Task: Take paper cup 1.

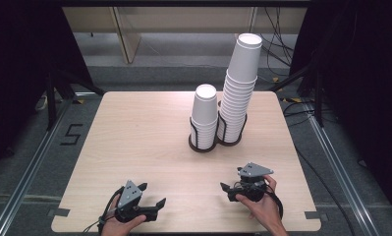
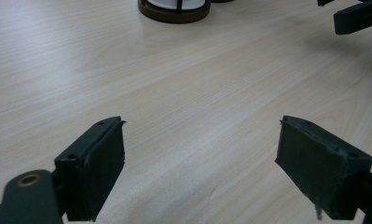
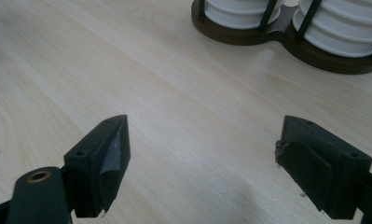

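I see two stacks of white paper cups [image 1: 240, 88] in a dark double holder [image 1: 203, 146]; both tongs [image 1: 152, 196] [image 1: 233, 183] gape empty.

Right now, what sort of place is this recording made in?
Probably a lab recording rig: a bare wooden table ringed by black curtains, metal floor rails and loose cables.

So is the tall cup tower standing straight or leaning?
Leaning. The tall cup stack tilts right toward its top, beside the shorter stack.
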`<action>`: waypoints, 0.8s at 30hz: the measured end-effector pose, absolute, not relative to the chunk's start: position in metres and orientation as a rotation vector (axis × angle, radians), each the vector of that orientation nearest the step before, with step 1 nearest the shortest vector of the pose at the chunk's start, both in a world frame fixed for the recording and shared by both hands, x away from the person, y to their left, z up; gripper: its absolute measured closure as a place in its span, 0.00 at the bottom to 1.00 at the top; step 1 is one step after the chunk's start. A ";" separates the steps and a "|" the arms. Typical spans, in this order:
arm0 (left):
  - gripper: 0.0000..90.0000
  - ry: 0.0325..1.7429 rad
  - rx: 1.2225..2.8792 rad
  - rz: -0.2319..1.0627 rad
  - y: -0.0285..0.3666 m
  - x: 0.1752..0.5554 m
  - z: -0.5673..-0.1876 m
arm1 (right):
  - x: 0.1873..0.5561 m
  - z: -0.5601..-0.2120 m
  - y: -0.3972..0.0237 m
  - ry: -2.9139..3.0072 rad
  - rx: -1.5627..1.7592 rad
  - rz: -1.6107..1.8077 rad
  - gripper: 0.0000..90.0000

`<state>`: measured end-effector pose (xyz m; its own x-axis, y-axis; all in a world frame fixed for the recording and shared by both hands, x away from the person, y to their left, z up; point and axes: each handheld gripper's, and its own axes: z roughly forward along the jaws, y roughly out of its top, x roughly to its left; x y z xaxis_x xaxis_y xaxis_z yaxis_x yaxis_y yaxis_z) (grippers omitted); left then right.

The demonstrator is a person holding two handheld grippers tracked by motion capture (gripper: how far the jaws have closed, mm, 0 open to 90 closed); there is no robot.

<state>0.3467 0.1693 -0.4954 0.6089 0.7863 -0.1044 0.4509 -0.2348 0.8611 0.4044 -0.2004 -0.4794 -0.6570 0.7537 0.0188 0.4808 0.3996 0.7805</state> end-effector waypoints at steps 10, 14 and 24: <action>0.16 0.983 1.855 0.440 0.170 0.347 -0.495 | 0.404 -0.479 -0.199 2.322 1.076 1.140 0.20; 0.16 0.983 1.858 0.448 0.170 0.346 -0.495 | 0.405 -0.479 -0.198 2.327 1.072 1.161 0.20; 0.16 0.969 1.859 0.453 0.171 0.345 -0.493 | 0.406 -0.475 -0.194 2.310 1.085 1.227 0.18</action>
